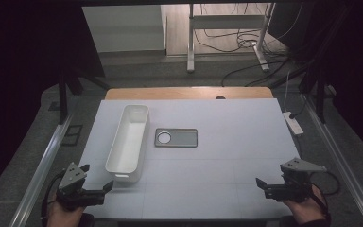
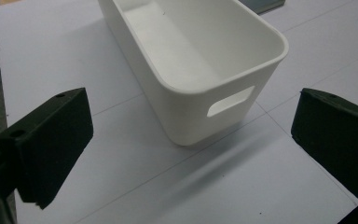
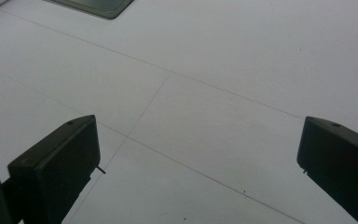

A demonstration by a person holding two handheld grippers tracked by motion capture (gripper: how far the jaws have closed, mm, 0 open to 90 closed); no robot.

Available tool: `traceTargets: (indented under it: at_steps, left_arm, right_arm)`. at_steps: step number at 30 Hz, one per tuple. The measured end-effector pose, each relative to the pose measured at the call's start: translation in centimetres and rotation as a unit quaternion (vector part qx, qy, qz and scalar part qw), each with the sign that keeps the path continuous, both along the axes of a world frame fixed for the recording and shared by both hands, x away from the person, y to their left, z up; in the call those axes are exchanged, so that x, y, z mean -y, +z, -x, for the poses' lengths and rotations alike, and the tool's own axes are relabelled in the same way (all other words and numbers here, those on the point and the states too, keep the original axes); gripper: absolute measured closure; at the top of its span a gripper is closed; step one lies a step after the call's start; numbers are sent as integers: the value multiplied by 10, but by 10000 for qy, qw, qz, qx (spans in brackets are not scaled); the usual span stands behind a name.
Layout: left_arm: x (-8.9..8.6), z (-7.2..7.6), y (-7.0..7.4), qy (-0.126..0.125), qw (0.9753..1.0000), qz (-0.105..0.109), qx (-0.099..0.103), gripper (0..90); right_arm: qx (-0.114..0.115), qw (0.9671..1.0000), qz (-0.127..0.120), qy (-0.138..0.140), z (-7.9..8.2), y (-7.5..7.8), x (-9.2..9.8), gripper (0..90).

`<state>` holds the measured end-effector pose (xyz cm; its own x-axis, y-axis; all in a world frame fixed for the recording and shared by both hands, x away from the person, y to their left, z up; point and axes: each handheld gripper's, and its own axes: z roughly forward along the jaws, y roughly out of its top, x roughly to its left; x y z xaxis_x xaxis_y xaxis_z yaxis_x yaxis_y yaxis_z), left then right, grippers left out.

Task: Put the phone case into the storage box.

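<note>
Left tool (image 2: 191, 154) wide apart before white bin (image 2: 200, 79), far end cropped.

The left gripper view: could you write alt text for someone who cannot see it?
A long white plastic bin with a cut-out handle slot in its near end stands empty on a white table. The left gripper faces that end, its two black jaws wide apart, holding nothing.
</note>
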<state>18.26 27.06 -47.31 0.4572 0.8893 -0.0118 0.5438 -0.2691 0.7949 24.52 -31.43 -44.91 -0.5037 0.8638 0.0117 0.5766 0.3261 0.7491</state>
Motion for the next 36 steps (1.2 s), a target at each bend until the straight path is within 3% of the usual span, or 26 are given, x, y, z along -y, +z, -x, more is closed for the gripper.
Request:
traceTargets:
  at_steps: [10,36]
  left_arm:
    - [-3,1,0,-20,9999,130,20,0]
    - [-3,0,-1,-49,9999,158,-12,3]
  right_arm:
    - [-17,10000,66,41,0,0,-2,0]
    - [-173,9991,172,342,-8,-1,-10,0]
